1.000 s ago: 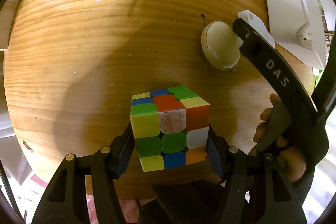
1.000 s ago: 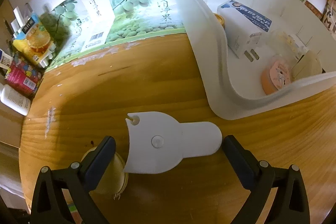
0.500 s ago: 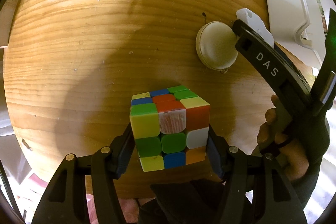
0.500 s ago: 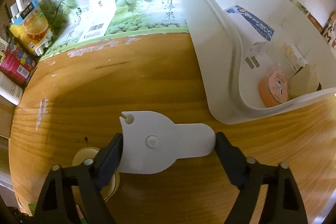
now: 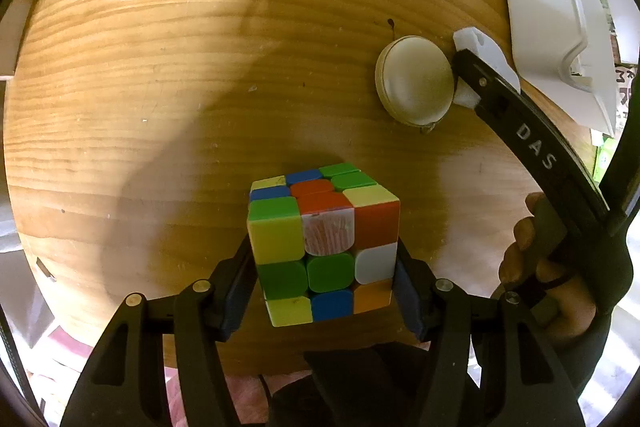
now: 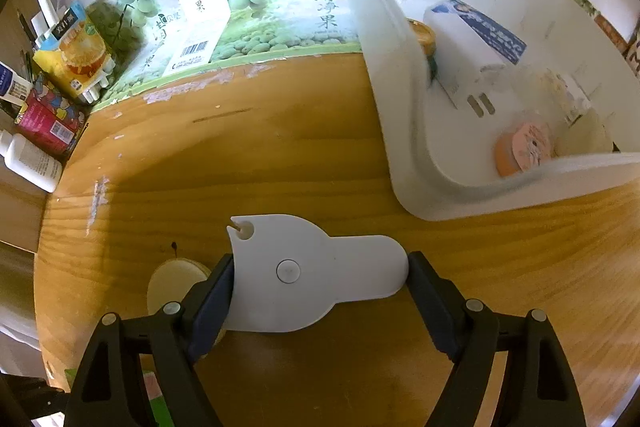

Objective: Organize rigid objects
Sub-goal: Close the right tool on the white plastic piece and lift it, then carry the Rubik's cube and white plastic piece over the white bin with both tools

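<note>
Wooden tabletop [image 5: 160, 107] filled both views. The left gripper [image 5: 326, 287] pinched a multicoloured puzzle cube [image 5: 324, 247] above it. Only the right wrist view showed the right gripper [image 6: 320, 291] clamped on a flat white plastic piece [image 6: 312, 275], a white bin [image 6: 404, 131] beyond. A round cream case [image 5: 414, 79] lay beside it.

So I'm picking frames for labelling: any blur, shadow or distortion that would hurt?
Left wrist view: sharp, but a broad shadow crosses the wooden table behind the puzzle cube, and fisheye bends the edges. Right wrist view: the white bin and its contents are smeared with blur; the white flat piece is crisp.
</note>
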`<state>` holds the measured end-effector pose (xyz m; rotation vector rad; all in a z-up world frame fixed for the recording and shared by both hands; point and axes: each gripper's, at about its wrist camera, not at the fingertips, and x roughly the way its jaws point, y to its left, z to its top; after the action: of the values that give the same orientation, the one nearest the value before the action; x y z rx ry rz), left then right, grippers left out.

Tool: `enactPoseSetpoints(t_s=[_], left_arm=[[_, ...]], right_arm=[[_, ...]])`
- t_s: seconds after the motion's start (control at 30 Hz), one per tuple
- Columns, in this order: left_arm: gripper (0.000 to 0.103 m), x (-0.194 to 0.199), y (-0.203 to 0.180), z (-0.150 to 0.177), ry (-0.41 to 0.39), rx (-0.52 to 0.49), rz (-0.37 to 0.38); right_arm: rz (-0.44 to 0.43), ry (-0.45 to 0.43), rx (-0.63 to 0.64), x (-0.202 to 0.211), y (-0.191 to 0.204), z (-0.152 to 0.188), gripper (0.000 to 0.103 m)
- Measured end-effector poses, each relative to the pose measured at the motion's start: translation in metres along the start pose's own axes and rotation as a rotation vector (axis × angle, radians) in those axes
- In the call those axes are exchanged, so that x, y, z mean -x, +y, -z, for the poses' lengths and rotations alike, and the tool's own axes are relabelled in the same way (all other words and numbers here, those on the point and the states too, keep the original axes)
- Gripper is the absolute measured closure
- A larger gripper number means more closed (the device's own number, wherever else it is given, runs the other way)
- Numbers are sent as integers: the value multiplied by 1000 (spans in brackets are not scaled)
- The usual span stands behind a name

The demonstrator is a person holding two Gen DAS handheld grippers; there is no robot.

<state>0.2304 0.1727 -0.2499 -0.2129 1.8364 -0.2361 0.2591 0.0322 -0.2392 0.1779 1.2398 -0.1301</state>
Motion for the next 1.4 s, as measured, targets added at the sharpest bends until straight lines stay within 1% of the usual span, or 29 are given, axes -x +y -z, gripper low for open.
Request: enactPoseSetpoints(t_s=[0.13, 0.2, 0.27, 0.53, 0.63, 0.8, 1.0, 1.23, 1.4], left_arm=[[38, 0, 3, -1, 1, 4, 11], [38, 1, 4, -1, -2, 5, 28], [38, -1, 4, 2, -8, 1, 30], [39, 14, 5, 9, -58, -15, 39], [39, 25, 7, 16, -88, -26, 64], [39, 41, 7, 26, -159, -30, 64], [39, 67, 0, 39, -254, -31, 73], [39, 92, -30, 49, -362, -68, 47], [39, 103, -59, 50, -423, -97, 29]], right_arm=[[-28, 12, -33, 7, -10, 6, 20], [-34, 7, -27, 14, -13, 11, 20], [-47, 6, -21, 21, -16, 17, 20], [-96, 4, 12, 50, -24, 37, 19], [-116, -18, 35, 64, -28, 41, 19], [-147, -87, 71, 98, -41, 47, 19], [-175, -169, 113, 133, -60, 43, 19], [-195, -287, 169, 167, -88, 32, 19], [-191, -336, 193, 177, -108, 23, 19]])
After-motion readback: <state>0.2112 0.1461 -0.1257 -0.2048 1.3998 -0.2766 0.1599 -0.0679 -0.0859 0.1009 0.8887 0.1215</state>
